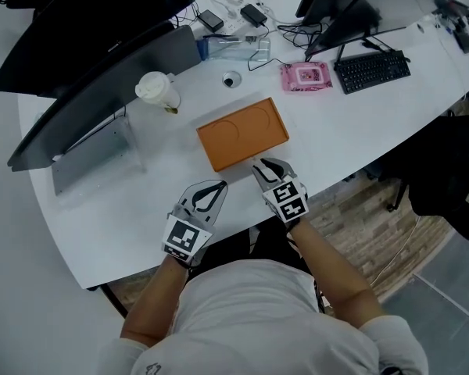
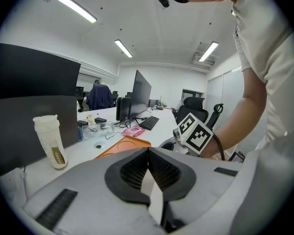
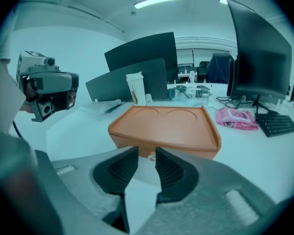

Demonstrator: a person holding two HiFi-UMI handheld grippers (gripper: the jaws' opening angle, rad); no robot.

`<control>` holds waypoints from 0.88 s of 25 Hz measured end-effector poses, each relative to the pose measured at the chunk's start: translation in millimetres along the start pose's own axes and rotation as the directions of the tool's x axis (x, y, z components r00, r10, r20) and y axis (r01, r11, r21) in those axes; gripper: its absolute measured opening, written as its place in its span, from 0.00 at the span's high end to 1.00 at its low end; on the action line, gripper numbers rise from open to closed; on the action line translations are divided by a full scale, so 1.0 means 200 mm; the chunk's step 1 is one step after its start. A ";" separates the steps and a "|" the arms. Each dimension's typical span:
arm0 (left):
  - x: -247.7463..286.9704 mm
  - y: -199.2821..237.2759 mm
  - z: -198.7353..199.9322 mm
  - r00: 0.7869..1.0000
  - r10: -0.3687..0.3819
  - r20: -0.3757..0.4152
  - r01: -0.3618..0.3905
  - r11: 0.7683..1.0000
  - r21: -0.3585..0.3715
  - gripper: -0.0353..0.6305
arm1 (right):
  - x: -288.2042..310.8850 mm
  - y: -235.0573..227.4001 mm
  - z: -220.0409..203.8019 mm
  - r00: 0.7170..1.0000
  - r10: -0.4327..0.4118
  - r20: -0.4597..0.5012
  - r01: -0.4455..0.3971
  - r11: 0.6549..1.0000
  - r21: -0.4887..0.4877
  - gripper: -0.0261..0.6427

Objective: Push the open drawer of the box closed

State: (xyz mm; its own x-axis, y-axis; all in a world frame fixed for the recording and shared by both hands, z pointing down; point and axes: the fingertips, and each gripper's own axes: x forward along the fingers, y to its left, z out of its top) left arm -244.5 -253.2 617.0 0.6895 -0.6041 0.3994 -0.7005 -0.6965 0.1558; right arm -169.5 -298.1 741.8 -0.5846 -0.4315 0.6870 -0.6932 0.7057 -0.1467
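Coffee cup (image 1: 158, 91) stands on the white counter (image 1: 102, 217) at the upper left of the head view. Below it and to the right, the left hand-held gripper (image 1: 217, 187) hovers over the counter with its jaws pressed together, empty. At centre lies the orange box (image 1: 242, 133). Its drawer (image 3: 186, 150) front looks flush with the body, and the small knob (image 3: 151, 155) faces the person. The right hand-held gripper (image 1: 267, 164) points at that near edge with its jaws a narrow gap apart and nothing between them. Pink packet (image 1: 306, 76) and keyboard (image 1: 372, 71) sit at upper right.
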 end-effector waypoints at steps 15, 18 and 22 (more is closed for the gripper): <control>-0.29 -0.22 0.73 0.983 -0.020 0.183 0.011 0.999 0.049 0.95 | -0.89 0.26 0.75 0.943 -0.029 0.331 0.086 0.984 -0.159 0.91; -0.34 -0.28 0.89 0.974 -0.037 0.225 0.023 0.997 0.067 0.95 | -1.05 0.32 0.87 0.919 -0.024 0.394 0.104 0.978 -0.181 0.95; -0.39 -0.33 1.06 0.958 -0.042 0.283 0.014 0.995 0.099 0.95 | -1.22 0.31 1.02 0.882 -0.048 0.469 0.150 0.972 -0.183 0.95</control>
State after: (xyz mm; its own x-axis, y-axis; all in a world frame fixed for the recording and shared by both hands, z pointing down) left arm -213.9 -242.6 383.5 0.7422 -0.6591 0.1210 -0.6688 -0.7400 0.0716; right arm -155.9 -263.7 421.1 -0.6797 -0.6781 0.2795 -0.6844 0.7234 0.0908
